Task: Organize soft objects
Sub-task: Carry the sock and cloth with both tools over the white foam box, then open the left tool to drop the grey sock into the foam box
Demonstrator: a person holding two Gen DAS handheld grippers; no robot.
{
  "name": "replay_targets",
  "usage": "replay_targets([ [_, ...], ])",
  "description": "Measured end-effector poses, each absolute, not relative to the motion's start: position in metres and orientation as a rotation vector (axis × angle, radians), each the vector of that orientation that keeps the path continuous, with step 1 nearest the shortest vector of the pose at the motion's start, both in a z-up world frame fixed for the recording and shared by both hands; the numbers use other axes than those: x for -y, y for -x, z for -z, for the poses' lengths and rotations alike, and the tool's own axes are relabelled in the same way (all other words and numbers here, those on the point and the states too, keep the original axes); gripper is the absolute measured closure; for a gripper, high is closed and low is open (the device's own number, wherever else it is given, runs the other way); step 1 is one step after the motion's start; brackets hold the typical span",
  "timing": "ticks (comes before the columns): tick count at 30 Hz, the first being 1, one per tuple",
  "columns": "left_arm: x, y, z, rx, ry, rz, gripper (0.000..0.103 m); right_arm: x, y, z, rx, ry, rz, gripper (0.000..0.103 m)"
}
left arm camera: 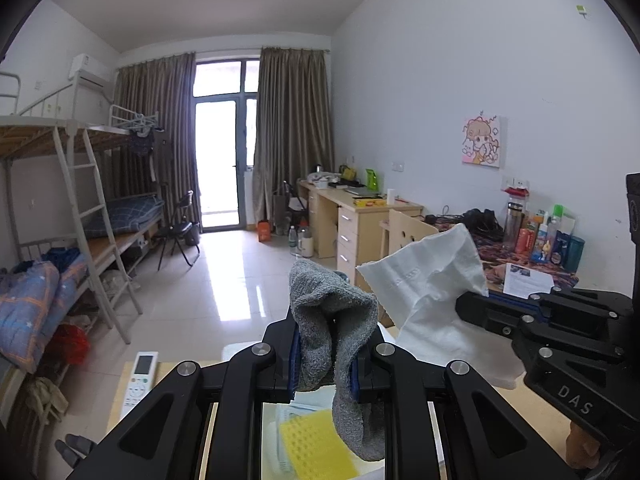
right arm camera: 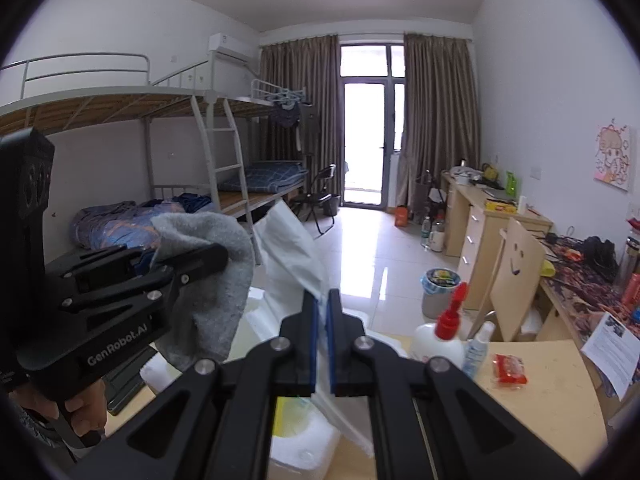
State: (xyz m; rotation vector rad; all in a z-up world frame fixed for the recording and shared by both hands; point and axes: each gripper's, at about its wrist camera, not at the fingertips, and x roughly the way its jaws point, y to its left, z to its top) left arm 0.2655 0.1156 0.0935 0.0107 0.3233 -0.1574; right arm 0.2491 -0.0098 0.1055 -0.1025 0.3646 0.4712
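Evidently, a carrying step was underway: the grey cloth (left arm camera: 334, 336) was clamped in the left hand-held gripper (left arm camera: 333, 354), the white cloth (left arm camera: 428, 292) in the right hand-held gripper (right arm camera: 322, 320), both raised above the table (right arm camera: 532, 396). Placement somewhere sorted seemed needed next.

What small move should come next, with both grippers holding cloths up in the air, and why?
Probably lower the left gripper to set the grey cloth down on the table. Both cloths hang clear of it, and the right gripper is shut on the white cloth, so neither is placed yet.
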Motion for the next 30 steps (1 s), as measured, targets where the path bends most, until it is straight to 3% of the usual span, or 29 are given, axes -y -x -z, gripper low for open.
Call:
replay_targets([
  [7,-0.114,-0.276,-0.085,-0.372,-0.006,0.171,0.078,0.020,-0.250,-0.105,-0.366,0.095,-0.440,0.097],
  [10,-0.116,-0.280,-0.081,-0.393,0.011,0.168,0.061,0.022,-0.250,-0.104,-0.366,0.088,-0.434,0.097],
  [12,-0.115,-0.279,-0.080,-0.395,0.008,0.169,0.041,0.022,-0.250,-0.103,-0.366,0.087,-0.431,0.097],
  [16,-0.112,-0.276,-0.080,-0.391,-0.002,0.174,0.029,0.024,-0.252,-0.102,-0.367,0.081,-0.429,0.097],
  [18,-0.111,-0.274,-0.081,-0.392,-0.002,0.183,0.007,0.026,-0.252,-0.101,-0.367,0.080,-0.429,0.097],
  [19,-0.110,-0.272,-0.081,-0.385,-0.006,0.178,0.003,0.026,-0.252,-0.101,-0.366,0.080,-0.429,0.097],
  [30,-0.125,-0.258,-0.093,-0.336,0.014,0.094,0.001,0.029,-0.252,-0.099,-0.364,0.081,-0.436,0.097],
])
